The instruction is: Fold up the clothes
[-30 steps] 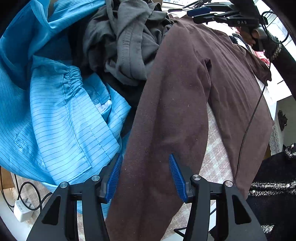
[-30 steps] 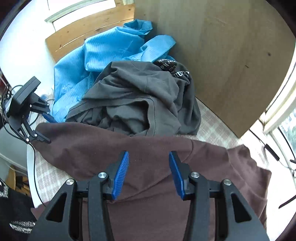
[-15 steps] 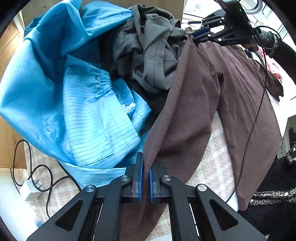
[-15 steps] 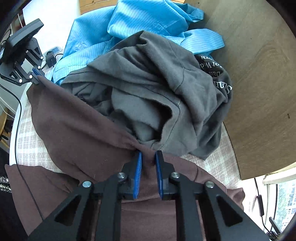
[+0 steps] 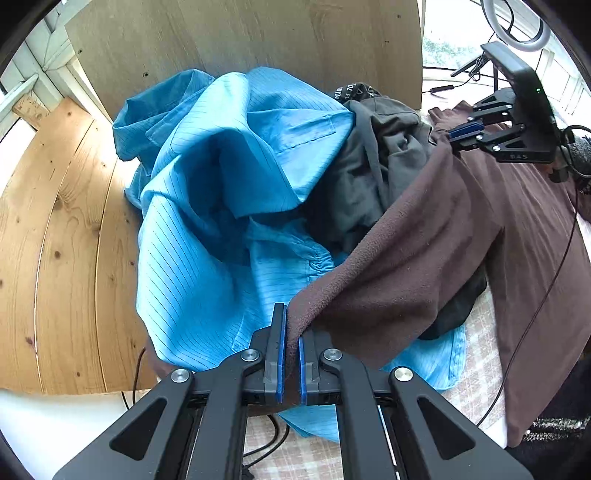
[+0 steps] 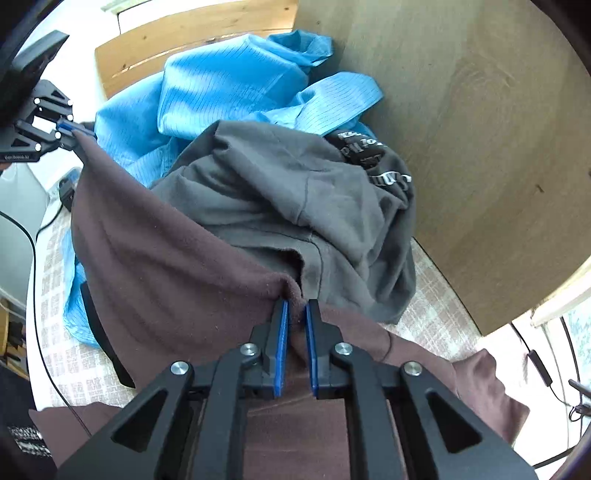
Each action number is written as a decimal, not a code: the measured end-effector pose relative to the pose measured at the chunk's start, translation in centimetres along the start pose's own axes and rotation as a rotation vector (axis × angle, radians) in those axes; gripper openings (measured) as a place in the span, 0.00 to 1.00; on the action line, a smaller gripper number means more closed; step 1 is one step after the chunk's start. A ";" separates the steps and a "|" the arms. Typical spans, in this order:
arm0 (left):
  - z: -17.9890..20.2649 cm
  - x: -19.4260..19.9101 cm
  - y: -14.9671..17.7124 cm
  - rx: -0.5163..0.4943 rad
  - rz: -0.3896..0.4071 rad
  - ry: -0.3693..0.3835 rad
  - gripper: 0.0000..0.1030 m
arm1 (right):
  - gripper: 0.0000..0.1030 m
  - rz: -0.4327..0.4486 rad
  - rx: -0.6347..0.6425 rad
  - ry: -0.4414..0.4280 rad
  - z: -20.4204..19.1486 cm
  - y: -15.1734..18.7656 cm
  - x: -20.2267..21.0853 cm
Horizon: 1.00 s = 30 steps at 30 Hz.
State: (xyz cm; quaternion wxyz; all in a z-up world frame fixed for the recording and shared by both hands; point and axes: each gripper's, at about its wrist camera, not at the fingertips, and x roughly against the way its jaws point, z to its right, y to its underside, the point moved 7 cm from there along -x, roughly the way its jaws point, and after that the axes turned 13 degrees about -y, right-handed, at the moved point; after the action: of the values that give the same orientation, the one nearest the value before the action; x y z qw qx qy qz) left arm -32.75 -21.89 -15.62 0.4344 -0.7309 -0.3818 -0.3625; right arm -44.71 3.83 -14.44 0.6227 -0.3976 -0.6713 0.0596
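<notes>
Brown fleece garment (image 5: 436,258) is pinched by both the left gripper (image 5: 290,354) and the right gripper (image 6: 295,343); the grey sweatshirt (image 6: 295,199) behind it bears unreadable white lettering.

Bright daylight from blown-out windows, soft shadows in cloth folds, sharp focus, fisheye-bent dark edges.

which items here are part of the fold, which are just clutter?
In the job:
- brown fleece garment, edge pinched by both tongs
- left tongs
- right tongs
- blue pinstriped shirt, waiting
- grey sweatshirt, waiting

Lying about:
- black cable
- ring light
- checked tablecloth
</notes>
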 end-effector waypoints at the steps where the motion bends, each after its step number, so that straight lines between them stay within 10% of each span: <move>1: -0.1 0.1 -0.3 0.008 0.004 0.002 0.05 | 0.11 0.048 -0.051 -0.022 0.1 0.5 1.4; 11: -1.0 1.6 -2.9 -0.024 0.015 0.002 0.05 | 0.07 -0.046 -0.194 -0.239 -5.7 8.3 -1.0; 30: 7.0 12.1 0.5 -0.098 0.089 0.076 0.05 | 0.05 0.007 -0.443 -0.253 -3.3 10.4 -4.4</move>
State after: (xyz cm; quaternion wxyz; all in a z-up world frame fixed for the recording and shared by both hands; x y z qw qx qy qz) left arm -25.57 -12.75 -7.89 0.4280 -0.7531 -0.3142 -0.3884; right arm -37.39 6.84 -23.14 0.4313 -0.5159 -0.7392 -0.0374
